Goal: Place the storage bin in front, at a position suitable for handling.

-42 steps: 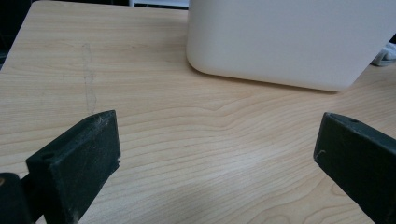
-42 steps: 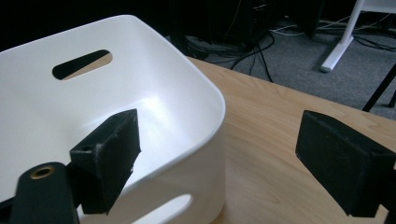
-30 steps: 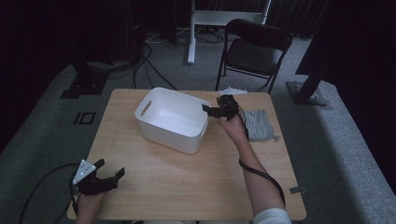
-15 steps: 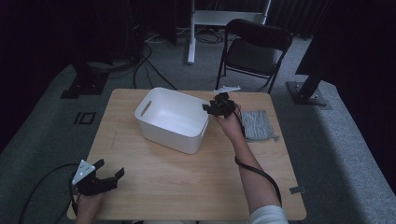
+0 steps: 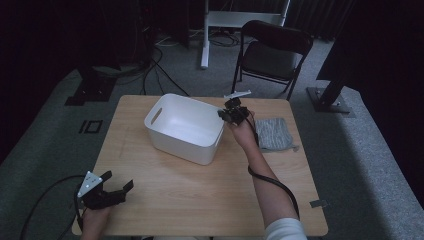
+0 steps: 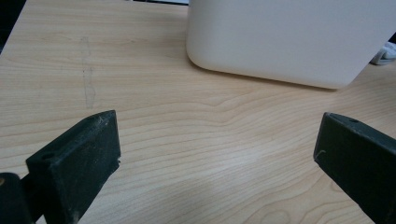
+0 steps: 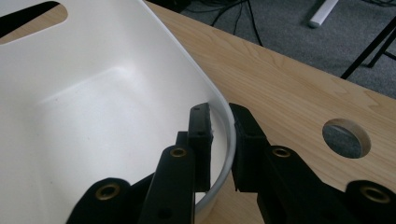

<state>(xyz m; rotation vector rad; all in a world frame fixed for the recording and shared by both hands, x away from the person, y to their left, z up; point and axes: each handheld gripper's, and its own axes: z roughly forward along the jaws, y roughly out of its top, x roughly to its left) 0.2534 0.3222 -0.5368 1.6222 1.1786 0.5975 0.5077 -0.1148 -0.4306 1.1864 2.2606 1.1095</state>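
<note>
The white rectangular plastic bin (image 5: pixel 186 127) with rounded corners and a slot handle stands on the far middle of the light wood-grain table (image 5: pixel 200 200), empty inside. The right gripper (image 5: pixel 233 113) has just been closing its jaws, and now they pinch the bin's wall at its right rim: in the right gripper view one black jaw lies inside the bin (image 7: pixel 93 116) and the other outside, the thin white wall between them. Whether both pads press flat against the wall is hard to make out, as the curved rim hides part of the outer jaw.

The left gripper (image 5: pixel 107 190) rests at the near left corner of the table, well apart from the bin, jaws spread wide with nothing between them; its own view cuts off the bin's top (image 6: pixel 289 42).

A folded grey knitted cloth (image 5: pixel 274 134) lies on the table just right of the person's right hand. A round hole (image 7: pixel 346 138) is cut through the tabletop near the bin. No writing can be read anywhere.

Beyond the table are grey carpet (image 5: pixel 360 150), a black folding chair (image 5: pixel 272 52), cables and dark stands; the room's edges are too dark to make out.
</note>
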